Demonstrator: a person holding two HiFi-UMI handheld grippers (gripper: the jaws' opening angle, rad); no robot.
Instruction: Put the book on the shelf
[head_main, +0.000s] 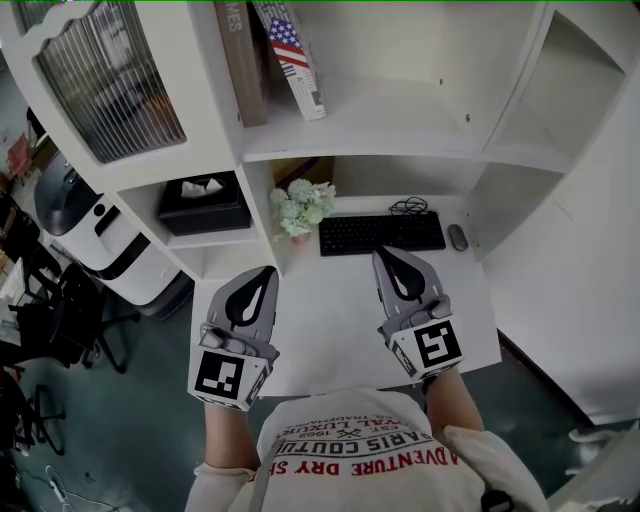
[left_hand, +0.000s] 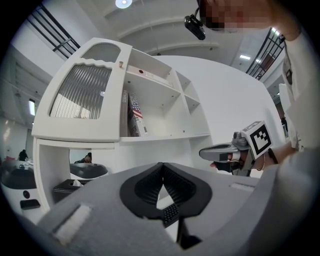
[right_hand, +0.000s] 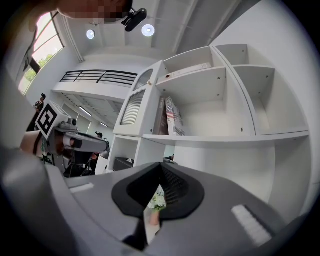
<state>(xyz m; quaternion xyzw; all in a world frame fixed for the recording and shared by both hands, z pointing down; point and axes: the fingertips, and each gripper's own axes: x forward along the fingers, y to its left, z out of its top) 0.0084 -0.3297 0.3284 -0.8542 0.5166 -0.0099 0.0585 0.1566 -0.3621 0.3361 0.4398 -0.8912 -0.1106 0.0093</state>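
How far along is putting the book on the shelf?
Apparently done: the flag-cover book stands tilted beside a brown book on the shelf. In hand: nothing; the left gripper and right gripper hover over the desk, jaws together and empty. Left: probably nothing, since no loose book shows on the desk.

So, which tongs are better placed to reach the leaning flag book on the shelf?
Probably the left tongs: they point almost straight at the flag book, while the right tongs sit further aside. Both are shut and empty.

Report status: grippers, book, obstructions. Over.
Left gripper shut, empty. Right gripper shut, empty. Flag book tilted on shelf beside brown book. Nothing in the way.
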